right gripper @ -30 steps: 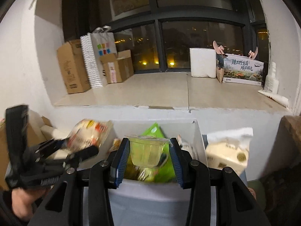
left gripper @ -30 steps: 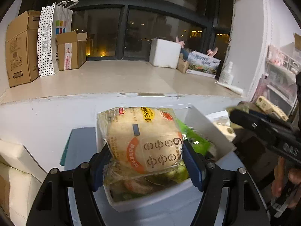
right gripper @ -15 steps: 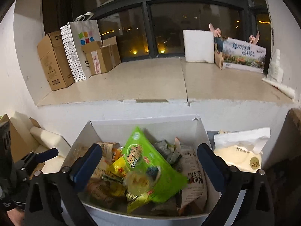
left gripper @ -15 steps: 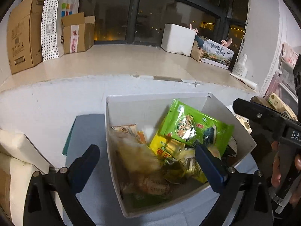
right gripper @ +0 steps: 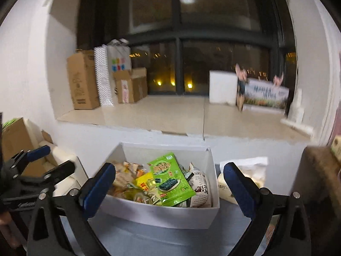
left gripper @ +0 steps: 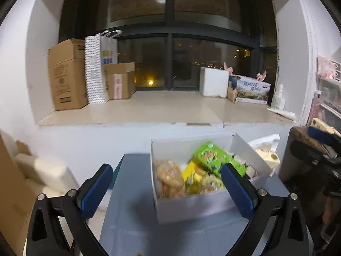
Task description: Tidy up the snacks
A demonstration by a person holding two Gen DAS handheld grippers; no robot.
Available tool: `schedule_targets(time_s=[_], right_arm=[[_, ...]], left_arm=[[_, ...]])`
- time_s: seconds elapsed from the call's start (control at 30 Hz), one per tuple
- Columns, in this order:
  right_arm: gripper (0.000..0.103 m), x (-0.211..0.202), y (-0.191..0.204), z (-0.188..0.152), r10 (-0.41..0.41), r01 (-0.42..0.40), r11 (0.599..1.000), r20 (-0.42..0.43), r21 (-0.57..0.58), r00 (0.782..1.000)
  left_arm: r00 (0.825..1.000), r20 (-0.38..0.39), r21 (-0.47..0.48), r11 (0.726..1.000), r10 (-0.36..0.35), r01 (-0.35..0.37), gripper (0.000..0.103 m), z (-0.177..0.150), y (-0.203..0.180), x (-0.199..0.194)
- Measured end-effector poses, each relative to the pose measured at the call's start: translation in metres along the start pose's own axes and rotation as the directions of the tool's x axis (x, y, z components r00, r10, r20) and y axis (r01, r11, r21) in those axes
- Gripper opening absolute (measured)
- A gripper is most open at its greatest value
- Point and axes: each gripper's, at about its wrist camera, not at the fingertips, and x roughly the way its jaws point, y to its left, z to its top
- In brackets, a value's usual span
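Grippers gape wide and hold nothing: the left gripper (left gripper: 166, 183) and the right gripper (right gripper: 170, 183) both hang just short of the white box (right gripper: 162, 213). In the box lie heaped snacks, a green seaweed packet (right gripper: 170, 179) uppermost. Right of the box sits a white bag (right gripper: 249, 170).

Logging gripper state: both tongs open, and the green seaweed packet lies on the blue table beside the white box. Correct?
Not quite. Left tongs and right tongs are open, but the green seaweed snack packet lies inside the white cardboard box, on top of the other snacks; the right wrist view shows it.
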Motion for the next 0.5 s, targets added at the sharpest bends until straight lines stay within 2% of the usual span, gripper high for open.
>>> schedule_targets(time_s=[0.1, 0.27, 0.37, 0.5], right_arm=[[0.103, -0.032, 0.01, -0.008, -0.003, 0.003, 1.0, 0.019, -0.009, 1.0], [0.103, -0.075, 0.018, -0.032, 0.052, -0.052, 0.999, -0.001, 0.005, 0.999], [0.103, -0.096, 0.018, -0.044, 0.066, -0.066, 0.998, -0.007, 0.022, 0.998], [0.103, -0.112, 0.021, -0.061, 0.03, -0.028, 0.999, -0.038, 0.031, 0.999]], left_arm=[[1.0, -0.02, -0.033, 0.999, 0.004, -0.005, 0.103, -0.012, -0.004, -0.028], [0.987, -0.052, -0.062, 0.987, -0.154, 0.151, 0.103, -0.042, -0.016, -0.07], [0.982, -0.066, -0.032, 0.984, -0.178, 0.176, 0.103, -0.057, -0.024, -0.089], [0.973, -0.057, -0.06, 0.974, -0.222, 0.218, 0.103, -0.068, -0.026, -0.115]])
